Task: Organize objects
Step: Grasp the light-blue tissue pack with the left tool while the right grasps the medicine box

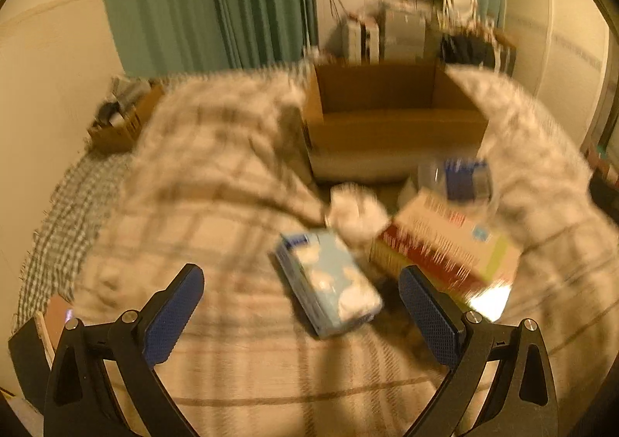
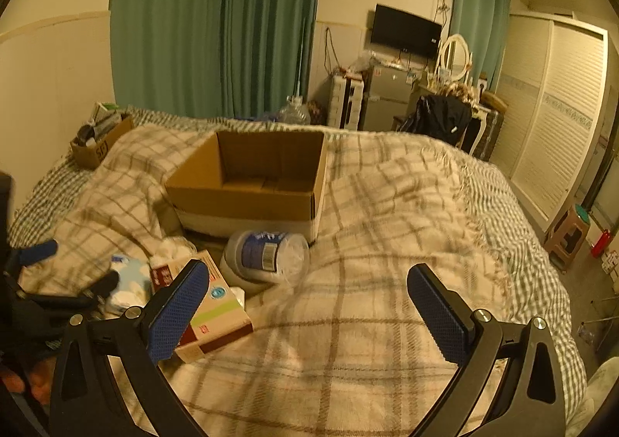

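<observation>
- Left wrist view, blurred: the left gripper (image 1: 301,305) hangs over the plaid blanket (image 1: 216,181) with its blue pads spread wide and nothing between them.
- Between and just ahead of those pads lies a light blue tissue pack (image 1: 329,282), flat on the blanket, touching neither pad.
- Behind the pack sits a crumpled white wad (image 1: 356,210), near the pack's far end.
- To the right of the wad, a red and cream box (image 1: 445,247) lies tilted; the right-hand pad overlaps its near corner in the picture, and contact cannot be told.
- Behind that box lies a clear tub with a blue label (image 1: 460,178), too blurred to read.
- Beyond them all, toward the bed's far edge, stands an open cardboard box (image 1: 394,116).
- A smaller carton (image 1: 120,123) of odds and ends sits at the bed's far left corner.
- Right wrist view, sharp: the right gripper (image 2: 309,301) is also spread wide and empty above bare blanket (image 2: 387,228), well right of the objects.
- There the red and cream box (image 2: 216,317) lies beside its left pad, and the tub (image 2: 267,255) lies on its side just before the cardboard box (image 2: 251,181).
</observation>
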Demonstrator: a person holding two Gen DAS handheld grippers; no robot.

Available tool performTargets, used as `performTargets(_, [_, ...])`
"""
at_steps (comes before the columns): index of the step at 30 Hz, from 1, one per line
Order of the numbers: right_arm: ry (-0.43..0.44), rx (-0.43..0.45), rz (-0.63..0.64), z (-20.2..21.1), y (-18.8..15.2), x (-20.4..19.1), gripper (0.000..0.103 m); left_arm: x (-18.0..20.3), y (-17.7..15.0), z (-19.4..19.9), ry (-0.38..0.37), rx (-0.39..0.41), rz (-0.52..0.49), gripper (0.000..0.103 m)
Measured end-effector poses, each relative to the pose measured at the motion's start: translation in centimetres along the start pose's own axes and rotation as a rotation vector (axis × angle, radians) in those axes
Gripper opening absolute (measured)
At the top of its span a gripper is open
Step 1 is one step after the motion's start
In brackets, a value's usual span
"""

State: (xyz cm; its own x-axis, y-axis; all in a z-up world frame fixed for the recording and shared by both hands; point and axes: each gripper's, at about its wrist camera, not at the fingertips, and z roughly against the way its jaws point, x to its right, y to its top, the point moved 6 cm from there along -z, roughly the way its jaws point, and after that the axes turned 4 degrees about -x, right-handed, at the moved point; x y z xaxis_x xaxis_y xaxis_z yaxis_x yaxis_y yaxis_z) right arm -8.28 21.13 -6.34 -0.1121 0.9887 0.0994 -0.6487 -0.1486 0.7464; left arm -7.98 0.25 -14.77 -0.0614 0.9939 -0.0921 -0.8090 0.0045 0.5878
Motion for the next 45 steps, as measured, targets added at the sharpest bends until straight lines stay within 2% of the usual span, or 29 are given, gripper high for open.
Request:
performTargets(4, [0.032, -0.049, -0.016, -1.8, -0.7, 0.4, 0.103, 0.8, -0.9, -3.0, -0.001, -0.082, -0.030, 0.094])
performTargets(5, [0.041, -0.057, -0.019, -2.1, -0.8, 0.5, 0.103, 0.9, -0.9, -3.3, -0.006, -0.089, -0.037, 0.087])
performTargets(7, [0.056, -0.073, -0.022, -2.6, -1.0, 0.4, 0.103, 1.4, -1.1, -3.6, -0.021, -0.093, -0.056, 0.067])
performTargets(8, [0.060, -0.079, -0.018, -2.7, -1.1, 0.3, 0.103, 1.5, -1.1, -3.5, -0.020, -0.091, -0.059, 0.047])
performTargets(9, [0.065, -0.083, -0.013, -2.8, -1.2, 0.1, 0.103, 1.4, -1.1, -3.2, -0.021, -0.084, -0.054, 0.040])
performTargets(12, [0.078, -0.083, 0.017, -2.7, -1.2, -0.8, 0.103, 0.7, -0.7, -2.3, -0.052, -0.067, -0.019, 0.030])
performTargets(17, [0.111, -0.073, 0.088, -2.3, -0.6, -3.0, 0.102, -0.7, 0.6, 1.4, -0.089, 0.018, 0.000, 0.029])
performTargets(21, [0.197, -0.117, 0.144, -3.6, -0.6, -5.8, 0.102, -2.0, 1.3, 3.0, -0.119, 0.054, 0.012, 0.029])
performTargets(25, [0.249, -0.208, 0.208, -6.1, -1.9, -8.7, 0.102, -3.0, 1.3, 2.5, -0.132, 0.046, 0.015, 0.029])
performTargets(27, [0.235, -0.257, 0.240, -7.3, -2.7, -9.6, 0.102, -3.0, 1.0, 2.1, -0.139, 0.035, 0.015, 0.029])
performTargets(35, [0.223, -0.335, 0.250, -9.2, -3.7, -9.9, 0.102, -2.9, 0.1, 1.5, -0.172, 0.015, 0.020, 0.029])
performTargets(37, [0.216, -0.341, 0.251, -9.2, -3.7, -9.9, 0.097, -2.7, 0.0, 1.8, -0.176, 0.021, 0.016, 0.029])
performTargets(38, [0.219, -0.341, 0.254, -9.2, -3.7, -10.1, 0.087, -2.6, 0.0, 2.0, -0.178, 0.024, 0.014, 0.028])
performTargets(41, [0.214, -0.334, 0.258, -8.5, -3.8, -10.4, 0.086, -2.4, 0.0, 2.9, -0.186, 0.037, 0.008, 0.029])
performTargets(45, [0.210, -0.269, 0.230, -6.6, -3.0, -10.0, 0.084, -2.1, 0.1, 4.0, -0.195, 0.053, 0.001, 0.028])
